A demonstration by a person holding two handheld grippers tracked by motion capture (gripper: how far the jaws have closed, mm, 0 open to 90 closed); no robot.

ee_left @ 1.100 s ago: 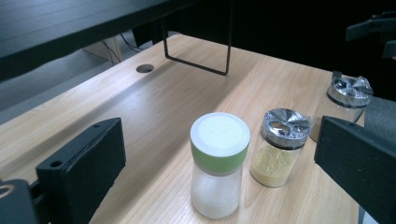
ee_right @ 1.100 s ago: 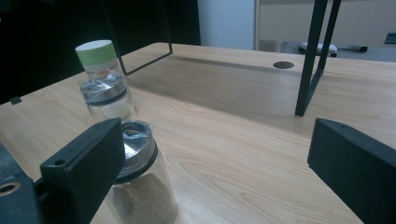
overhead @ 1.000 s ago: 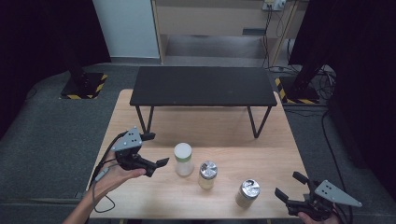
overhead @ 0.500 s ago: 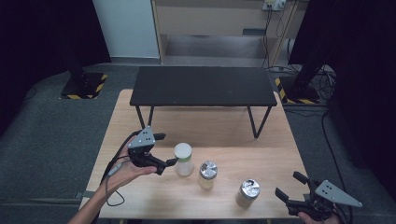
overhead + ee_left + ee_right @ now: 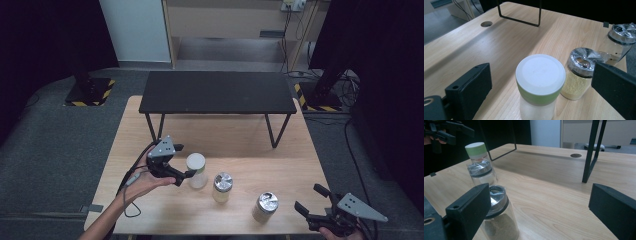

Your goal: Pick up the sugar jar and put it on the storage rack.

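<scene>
White-lidded jar (image 5: pixel 540 85) is standing upright on the desk (image 5: pixel 240 145) between the left gripper's (image 5: pixel 182 162) widely spread jaws, untouched, beside a foil-capped jar (image 5: pixel 580 72) holding yellow grains.

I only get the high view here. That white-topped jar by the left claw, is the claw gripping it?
Observer: No. In the left gripper view the left gripper is open, with the white-lidded jar between its jaws, both clear of it.
Operator: Is the lid all white?
Observer: Its side has a green band.
Operator: What's in the middle jar?
Observer: The foil-capped jar holds fine yellow grains.
Operator: And the right claw?
Observer: The right gripper is open, holding nothing.
</scene>
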